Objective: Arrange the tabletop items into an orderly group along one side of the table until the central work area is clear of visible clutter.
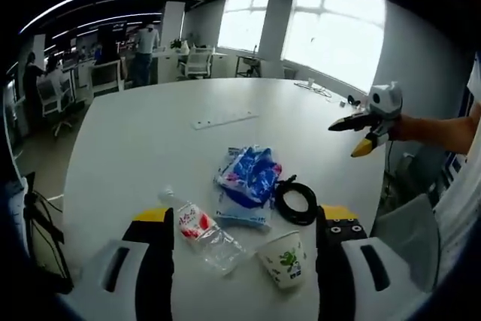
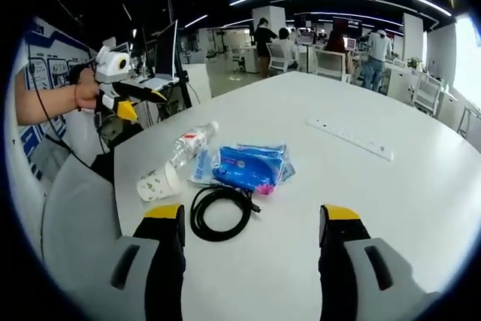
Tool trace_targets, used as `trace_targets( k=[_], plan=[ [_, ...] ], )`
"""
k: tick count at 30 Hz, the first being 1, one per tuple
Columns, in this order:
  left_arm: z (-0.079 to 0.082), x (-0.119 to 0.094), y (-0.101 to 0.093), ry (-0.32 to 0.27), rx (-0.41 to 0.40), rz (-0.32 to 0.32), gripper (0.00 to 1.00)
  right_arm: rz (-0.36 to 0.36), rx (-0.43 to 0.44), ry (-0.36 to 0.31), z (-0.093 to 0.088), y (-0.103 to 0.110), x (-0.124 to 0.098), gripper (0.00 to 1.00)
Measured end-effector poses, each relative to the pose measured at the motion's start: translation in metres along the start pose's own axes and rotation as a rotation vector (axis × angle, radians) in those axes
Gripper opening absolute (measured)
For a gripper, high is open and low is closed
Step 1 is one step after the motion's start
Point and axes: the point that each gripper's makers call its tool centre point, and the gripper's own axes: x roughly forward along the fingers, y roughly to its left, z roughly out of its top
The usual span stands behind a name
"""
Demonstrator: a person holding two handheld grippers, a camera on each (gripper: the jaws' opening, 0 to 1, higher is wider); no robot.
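Note:
Several items lie bunched near the edge of a white round table [image 1: 135, 133]. A clear plastic bottle [image 1: 203, 232] with a red label lies on its side. Beside it lie a tipped paper cup [image 1: 284, 258], a blue and white packet [image 1: 248, 178] and a coiled black cable [image 1: 295, 202]. My left gripper [image 1: 246, 212] is open above the bottle and cup, holding nothing. My right gripper [image 2: 250, 210] is open just short of the cable [image 2: 219, 212], with the packet [image 2: 244, 167], bottle [image 2: 192, 144] and cup [image 2: 158, 183] beyond it. Each gripper hangs off the table's edge in the other's view: right [image 1: 361, 133], left [image 2: 131, 99].
A white power strip [image 1: 224, 119] [image 2: 349, 139] lies farther in on the table. A grey chair back [image 2: 75, 216] stands close to the table's edge. Desks, chairs and people [image 2: 263, 35] fill the office behind, with bright windows [image 1: 331, 35] on one side.

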Motion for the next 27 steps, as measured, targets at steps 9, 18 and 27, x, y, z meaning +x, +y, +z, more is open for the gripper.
trace_targets(
  k=[9,18,27],
  plan=[
    [0.011,0.016,0.0,-0.005,0.012,-0.007,0.76,0.003,0.001,-0.013,0.011,-0.003,0.013,0.7],
    [0.018,0.035,0.0,0.003,0.021,-0.009,0.74,-0.011,0.013,-0.021,0.018,-0.01,0.028,0.65],
    [0.021,0.054,-0.001,0.013,0.02,-0.019,0.71,-0.019,0.026,-0.018,0.021,-0.016,0.044,0.62]
  ],
)
